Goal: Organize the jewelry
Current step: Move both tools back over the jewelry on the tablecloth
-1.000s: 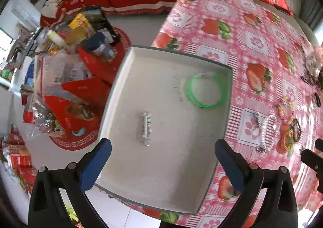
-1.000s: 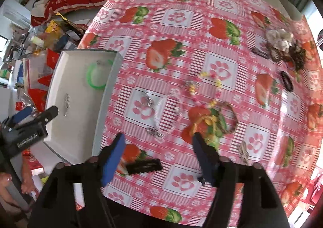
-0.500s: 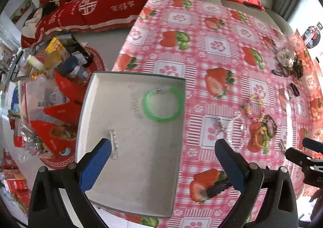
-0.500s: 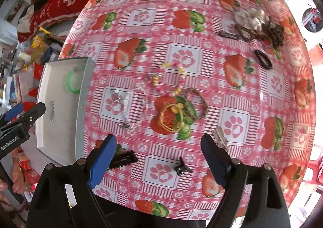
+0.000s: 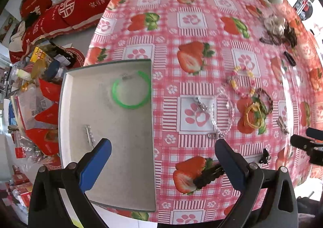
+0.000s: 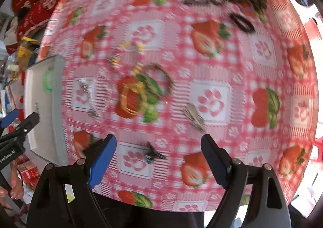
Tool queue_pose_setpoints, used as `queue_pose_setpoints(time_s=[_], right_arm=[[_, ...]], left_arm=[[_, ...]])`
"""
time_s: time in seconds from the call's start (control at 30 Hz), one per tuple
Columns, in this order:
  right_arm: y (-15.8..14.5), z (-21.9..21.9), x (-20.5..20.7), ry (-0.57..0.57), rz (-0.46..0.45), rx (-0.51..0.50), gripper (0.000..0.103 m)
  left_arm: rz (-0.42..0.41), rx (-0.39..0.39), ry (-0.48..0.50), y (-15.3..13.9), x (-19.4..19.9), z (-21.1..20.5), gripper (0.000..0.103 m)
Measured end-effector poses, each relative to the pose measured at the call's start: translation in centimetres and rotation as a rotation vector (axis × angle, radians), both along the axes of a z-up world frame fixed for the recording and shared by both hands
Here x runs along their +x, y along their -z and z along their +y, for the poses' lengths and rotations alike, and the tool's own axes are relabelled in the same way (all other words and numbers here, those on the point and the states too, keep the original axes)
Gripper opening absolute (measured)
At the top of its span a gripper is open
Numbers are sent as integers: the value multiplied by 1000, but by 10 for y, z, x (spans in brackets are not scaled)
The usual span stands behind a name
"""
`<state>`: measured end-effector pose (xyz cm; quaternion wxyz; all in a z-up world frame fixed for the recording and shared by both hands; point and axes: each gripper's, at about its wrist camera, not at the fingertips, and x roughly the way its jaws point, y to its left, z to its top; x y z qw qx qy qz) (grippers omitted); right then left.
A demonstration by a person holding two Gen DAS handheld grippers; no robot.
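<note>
1. Blue-padded and black-framed, the left gripper (image 5: 161,159) hangs over the table with its jaws spread wide and nothing between them; one pad sits above the tray, the other above the cloth.
2. The right gripper (image 6: 158,157) points down with blue pads spread; its jaws have just been opening, and a small black hair clip (image 6: 154,153) lies on the cloth between them, untouched.
3. Under the left gripper, a shallow grey rectangular tray (image 5: 145,167) holds a translucent green bangle (image 5: 131,90) near its far corner and a small silver clasp piece (image 5: 89,134) well apart from it.
4. Beside the tray, a glossy pink checked tablecloth with strawberries and paw prints (image 5: 201,26) carries a clear beaded bracelet (image 5: 222,115), a pastel bead bracelet (image 5: 243,80), a yellow cord loop (image 5: 254,117) and a dark braided band (image 5: 265,99).
5. Further off lies a blurred heap of hair accessories (image 5: 278,28).
6. Beyond the table, red cushions with white lettering (image 5: 66,4) and cluttered packets (image 5: 38,95) fill the room.
</note>
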<state>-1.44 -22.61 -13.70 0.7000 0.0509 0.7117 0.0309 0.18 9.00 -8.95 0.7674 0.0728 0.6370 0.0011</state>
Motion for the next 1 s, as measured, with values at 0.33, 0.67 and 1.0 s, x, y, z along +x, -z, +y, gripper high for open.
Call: queue_pose_setpoints(time_s=[0.33,0.67,1.0], right_arm=[[19,-72,-7,121,61,-31,88],[35,-79,-7,67,67,-50,88],[57,-55,-3,-40,56,-70,88]], left_arm=[[61,-16,28,24,0,-22,103],[107,-78,28,48,8,-41,103],[174,-124,30,73,16,-49,78]])
